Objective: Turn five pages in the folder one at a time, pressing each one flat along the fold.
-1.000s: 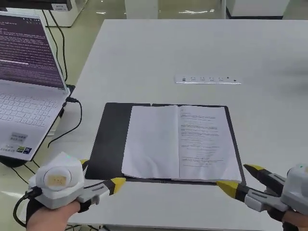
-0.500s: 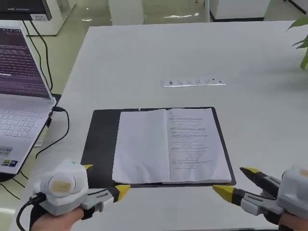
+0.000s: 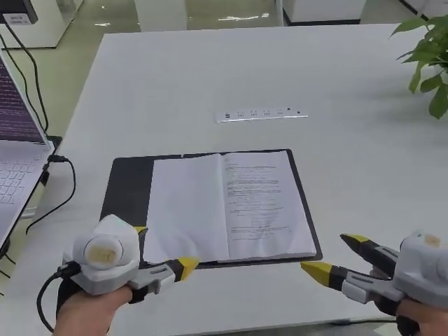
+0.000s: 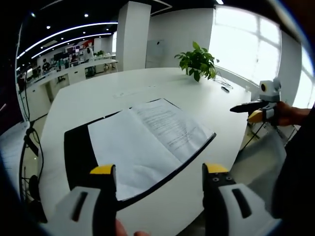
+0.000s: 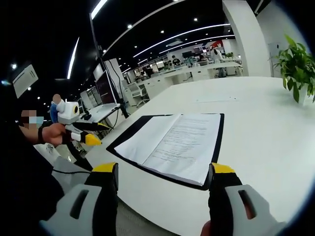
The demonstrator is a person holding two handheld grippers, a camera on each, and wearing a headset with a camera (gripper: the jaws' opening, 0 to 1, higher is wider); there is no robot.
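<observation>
Big white surface [image 3: 210, 70]: plenty of bare room beyond the folder & to its R. The near edge runs just under both grippers.

1 black folder [image 3: 126, 192] lies open & flat near that front edge, between the grippers. 2 pages show: L page [image 3: 185, 206] blank, R page [image 3: 262, 199] printed, text too small to read.

1 laptop [image 3: 14, 161], cut off at the L edge of the head view. 1 plant [image 3: 427, 63] far R, partly cut off.

2 grippers:
- The left gripper [image 3: 163, 248] sits at the folder's near L corner, jaws wide apart, nothing in them. Can't tell if a tip touches the cover.
- The right gripper [image 3: 334, 256] sits just off the near R corner, clear of it, jaws also spread, empty.

1 power strip [image 3: 260, 114] beyond the folder, apart from it. 1 cable [image 3: 72, 185] loops L of the folder.
</observation>
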